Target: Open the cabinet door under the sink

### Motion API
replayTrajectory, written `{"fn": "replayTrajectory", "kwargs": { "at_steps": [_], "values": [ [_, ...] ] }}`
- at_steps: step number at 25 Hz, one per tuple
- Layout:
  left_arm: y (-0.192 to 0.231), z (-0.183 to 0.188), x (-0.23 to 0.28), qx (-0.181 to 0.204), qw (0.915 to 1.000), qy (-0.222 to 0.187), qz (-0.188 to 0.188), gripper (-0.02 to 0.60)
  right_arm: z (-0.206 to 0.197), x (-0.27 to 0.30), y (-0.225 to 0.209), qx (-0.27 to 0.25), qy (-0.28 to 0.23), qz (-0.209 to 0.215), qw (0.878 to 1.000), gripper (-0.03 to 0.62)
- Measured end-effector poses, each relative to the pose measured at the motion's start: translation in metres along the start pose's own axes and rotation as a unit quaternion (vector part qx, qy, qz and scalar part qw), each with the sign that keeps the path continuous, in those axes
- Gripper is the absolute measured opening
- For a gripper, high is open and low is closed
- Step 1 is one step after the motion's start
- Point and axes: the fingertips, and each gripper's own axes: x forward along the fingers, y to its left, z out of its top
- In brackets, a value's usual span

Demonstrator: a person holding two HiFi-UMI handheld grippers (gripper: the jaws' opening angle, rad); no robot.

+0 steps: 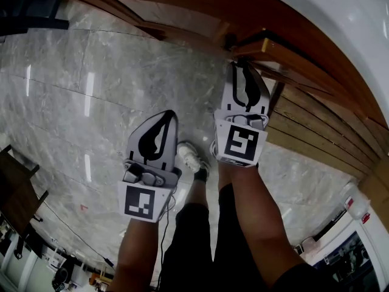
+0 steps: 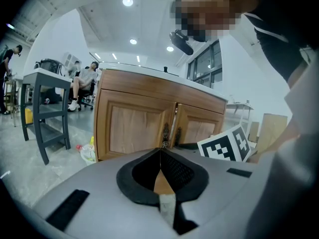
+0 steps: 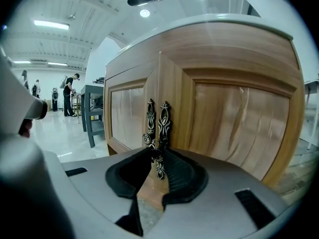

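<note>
Knob [image 3: 157, 155] of ornate dark metal sits pinched in right hand-held gripper [image 3: 159, 152].

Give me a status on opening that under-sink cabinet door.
Done: the right gripper is at the right door, fingers closed on its knob. In hand: that grip; the door looks barely ajar at most. Left: swinging it wide open. The left gripper hangs back, shut and empty.
</note>
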Motion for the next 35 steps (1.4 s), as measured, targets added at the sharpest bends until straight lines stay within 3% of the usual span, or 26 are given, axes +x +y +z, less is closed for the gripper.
{"fn": "replayTrajectory", "kwargs": {
  "at_steps": [12,19,25,31,35],
  "values": [
    [-0.015,-0.002,-0.042,0.009,0.9998,-0.009,-0.014,0.018,-0.015,-0.040,0.013,-0.006,0.008,0.036,0.999,0.091],
    [-0.029,-0.019,-0.076,0.014,0.9997,-0.007,-0.018,0.018,-0.025,-0.074,0.018,-0.015,0.004,0.085,0.996,0.091],
    [-0.050,-0.034,-0.086,0.010,0.9999,-0.007,-0.008,0.018,-0.031,-0.100,0.019,-0.019,-0.002,0.117,0.993,0.092],
    [-0.081,-0.032,-0.094,0.000,0.9994,-0.026,0.022,0.018,-0.043,-0.126,0.017,-0.037,0.009,0.179,0.983,0.092],
    [-0.102,-0.038,-0.102,-0.002,0.9987,-0.031,0.039,0.018,-0.041,-0.142,0.014,-0.036,-0.021,0.198,0.979,0.092]
  ]
}}
